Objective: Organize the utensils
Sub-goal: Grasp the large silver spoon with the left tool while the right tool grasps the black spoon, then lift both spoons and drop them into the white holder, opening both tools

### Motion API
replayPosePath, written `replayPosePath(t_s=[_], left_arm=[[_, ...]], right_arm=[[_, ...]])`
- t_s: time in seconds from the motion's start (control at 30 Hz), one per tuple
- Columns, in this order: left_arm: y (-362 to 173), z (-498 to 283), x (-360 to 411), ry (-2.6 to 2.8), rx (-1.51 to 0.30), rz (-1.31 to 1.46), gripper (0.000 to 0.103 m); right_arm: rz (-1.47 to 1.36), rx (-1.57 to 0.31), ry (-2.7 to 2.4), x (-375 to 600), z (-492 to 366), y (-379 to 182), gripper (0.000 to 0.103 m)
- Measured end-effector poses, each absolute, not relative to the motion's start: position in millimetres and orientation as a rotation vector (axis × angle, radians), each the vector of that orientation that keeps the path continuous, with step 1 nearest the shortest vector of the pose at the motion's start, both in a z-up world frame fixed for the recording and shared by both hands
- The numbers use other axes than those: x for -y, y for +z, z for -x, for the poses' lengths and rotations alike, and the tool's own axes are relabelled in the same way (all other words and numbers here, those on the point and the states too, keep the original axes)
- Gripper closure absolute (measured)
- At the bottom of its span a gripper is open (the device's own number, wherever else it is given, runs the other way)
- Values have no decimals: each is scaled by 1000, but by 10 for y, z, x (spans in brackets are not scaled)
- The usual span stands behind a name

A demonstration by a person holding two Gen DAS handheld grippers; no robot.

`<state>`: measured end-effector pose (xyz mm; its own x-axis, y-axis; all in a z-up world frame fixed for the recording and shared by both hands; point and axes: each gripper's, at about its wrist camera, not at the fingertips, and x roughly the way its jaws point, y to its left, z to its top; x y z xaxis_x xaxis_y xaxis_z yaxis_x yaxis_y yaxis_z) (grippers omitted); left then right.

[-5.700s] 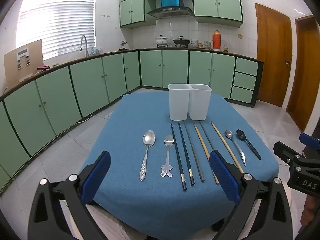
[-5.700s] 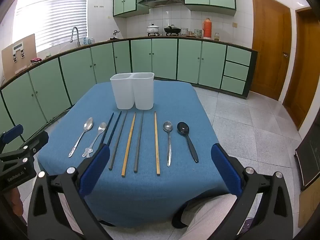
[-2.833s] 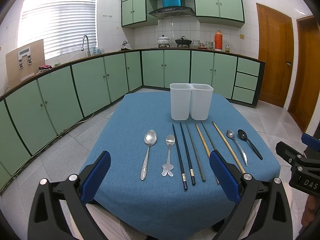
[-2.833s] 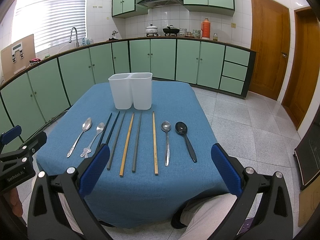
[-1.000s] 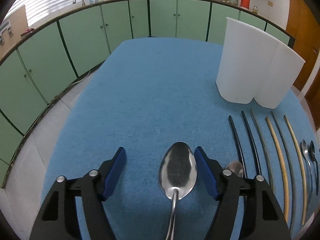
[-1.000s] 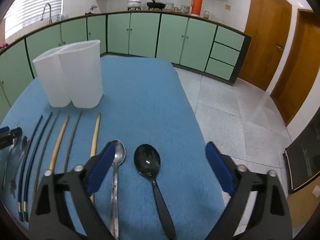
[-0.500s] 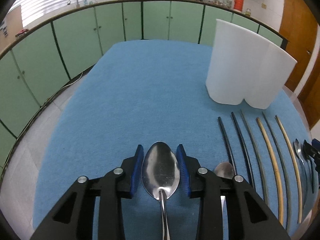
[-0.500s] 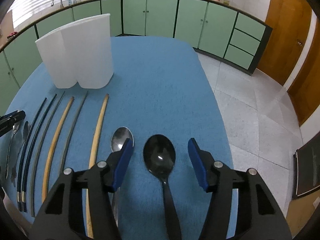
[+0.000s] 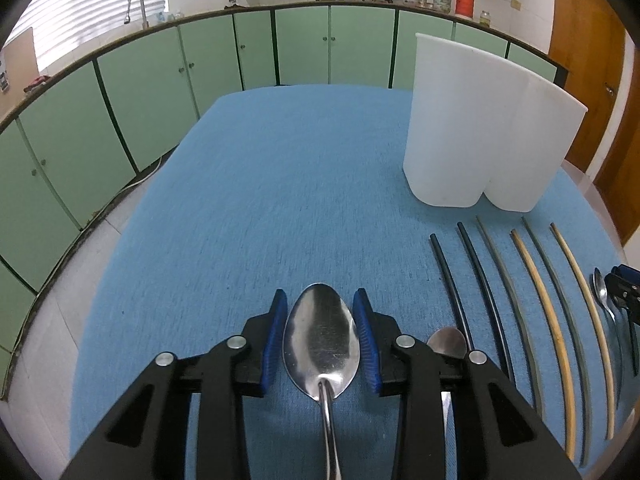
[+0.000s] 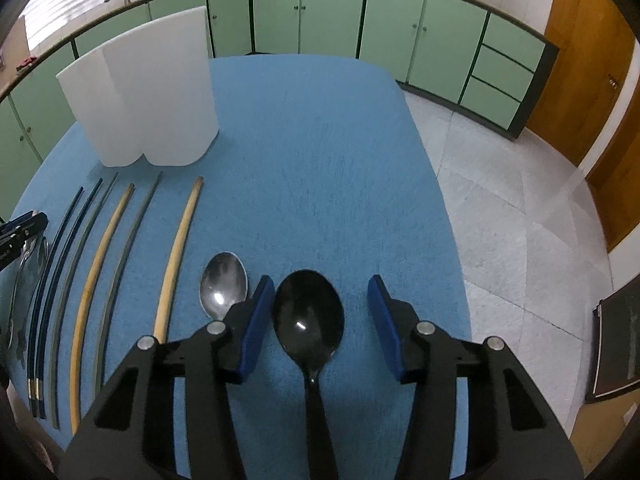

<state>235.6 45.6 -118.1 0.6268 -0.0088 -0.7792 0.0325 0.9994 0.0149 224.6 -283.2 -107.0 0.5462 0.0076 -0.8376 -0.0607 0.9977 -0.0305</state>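
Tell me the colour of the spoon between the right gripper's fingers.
Black, glossy, bowl and handle alike. The spoon shows best in the right wrist view.

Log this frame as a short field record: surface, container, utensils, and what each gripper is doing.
surface: blue tablecloth
container: white two-compartment holder, upright, contents hidden
chopsticks: six, lying flat beside each other
left gripper: pads against large silver spoon bowl
right gripper: jaws have been closing, black spoon between, gap remains on one side

Left gripper closed, right gripper closing
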Motion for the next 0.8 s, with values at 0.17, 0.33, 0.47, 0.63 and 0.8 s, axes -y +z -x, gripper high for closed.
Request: replayPosePath(t_s=[0.17, 0.33, 0.47, 0.63, 0.8], left_arm=[[-1176, -2372, -438, -18, -895, -34, 69], [-1156, -2357, -446, -23, -890, -24, 69], [-1093, -2272, -495, -44, -847, 3, 69], [-932, -2114, -605, -68, -752, 30, 70], [-749, -1964, -706, -70, -654, 57, 70]], right_arm=[[27, -992, 56, 2875, -2257, -1033, 71], [-7, -964, 46, 2959, -2211, -929, 71], [-81, -908, 88, 3019, -2131, -776, 71], [-122, -793, 112, 3024, -2000, -531, 71], [-182, -698, 136, 3029, -1940, -341, 71]])
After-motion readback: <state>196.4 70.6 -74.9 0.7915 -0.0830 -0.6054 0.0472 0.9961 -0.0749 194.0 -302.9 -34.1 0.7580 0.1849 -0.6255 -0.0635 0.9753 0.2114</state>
